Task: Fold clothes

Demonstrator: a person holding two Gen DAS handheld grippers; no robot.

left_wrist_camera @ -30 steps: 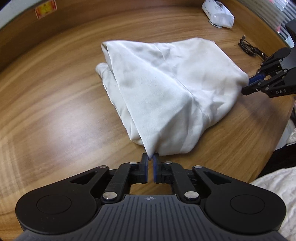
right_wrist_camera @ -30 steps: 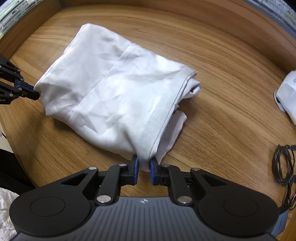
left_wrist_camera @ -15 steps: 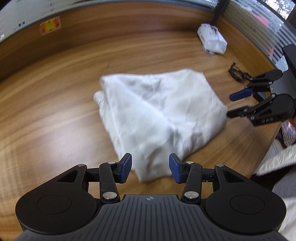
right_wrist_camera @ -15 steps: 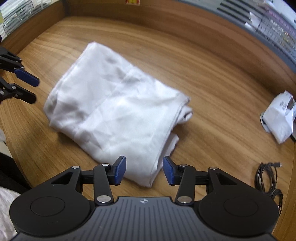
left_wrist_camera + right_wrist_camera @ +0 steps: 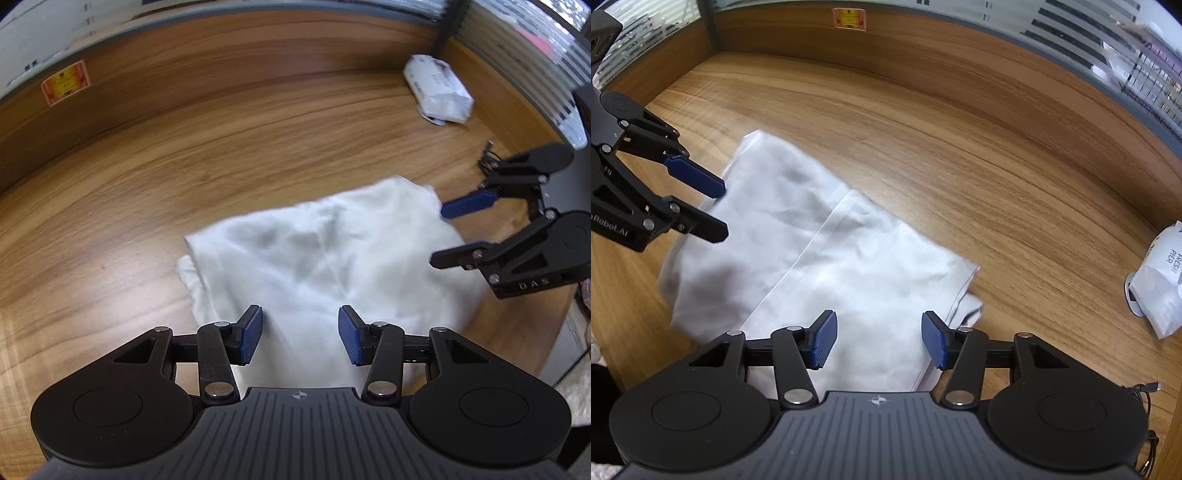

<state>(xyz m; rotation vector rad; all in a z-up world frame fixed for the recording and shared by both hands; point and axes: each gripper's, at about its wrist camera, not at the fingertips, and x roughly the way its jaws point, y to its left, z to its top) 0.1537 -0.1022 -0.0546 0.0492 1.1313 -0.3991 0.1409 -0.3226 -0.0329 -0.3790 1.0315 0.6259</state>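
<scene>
White garment (image 5: 332, 266) lies folded in a loose bundle on the wood counter (image 5: 147, 206), near its front edge. Left tool (image 5: 300, 335) and right tool (image 5: 877, 339) both hover over it w/ jaws wide apart, holding nothing.

Risk: the fold looks soft and uneven, w/ an inner layer poking out at 1 end, so a careless regrab could catch just 1 layer and drag it open.

Vs 1 s ago: both tools were pinched on the cloth's corners; since then they've let go and backed off, and the cloth has settled flatter.

bare wooden table (image 5: 960, 155) beyond cloth | obstacles: white bag (image 5: 1161, 280), cable (image 5: 487, 158) (right side)
</scene>
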